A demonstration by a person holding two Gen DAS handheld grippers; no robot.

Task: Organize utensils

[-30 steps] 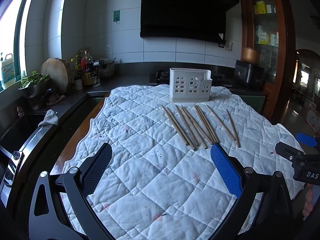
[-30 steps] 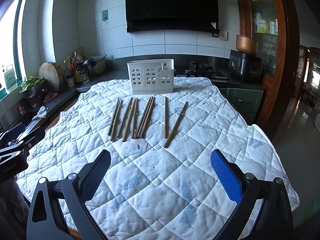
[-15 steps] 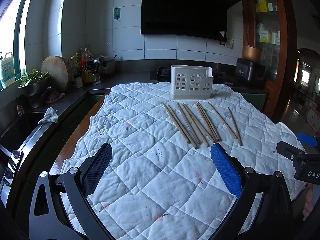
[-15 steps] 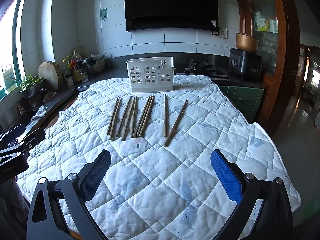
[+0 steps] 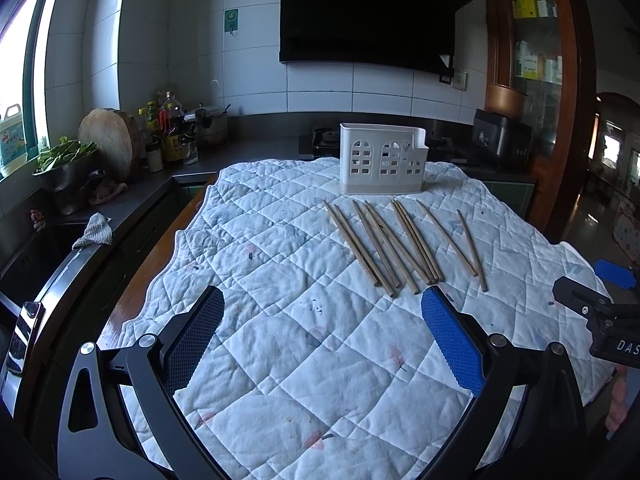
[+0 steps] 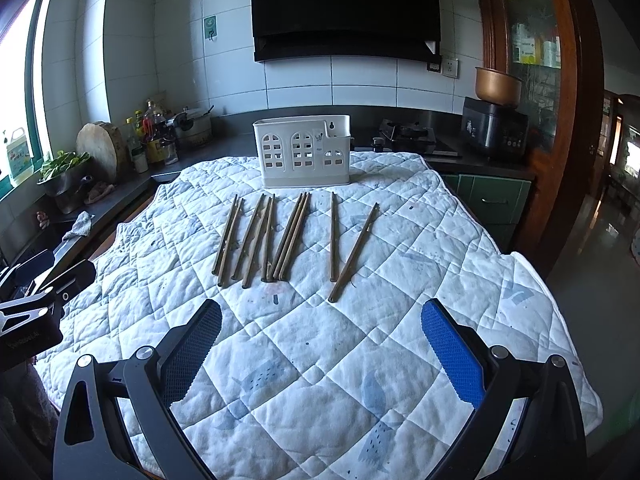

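I've edged nearer the chopsticks (image 6: 280, 236) — both sets of jaws spread, empty; holder (image 6: 302, 152) at the worktop's far edge awaits.

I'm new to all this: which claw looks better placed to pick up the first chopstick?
Probably the right claw. It is open and faces the chopsticks nearly straight on, with the holder just behind them. From the left claw, also open, they lie off to its right.
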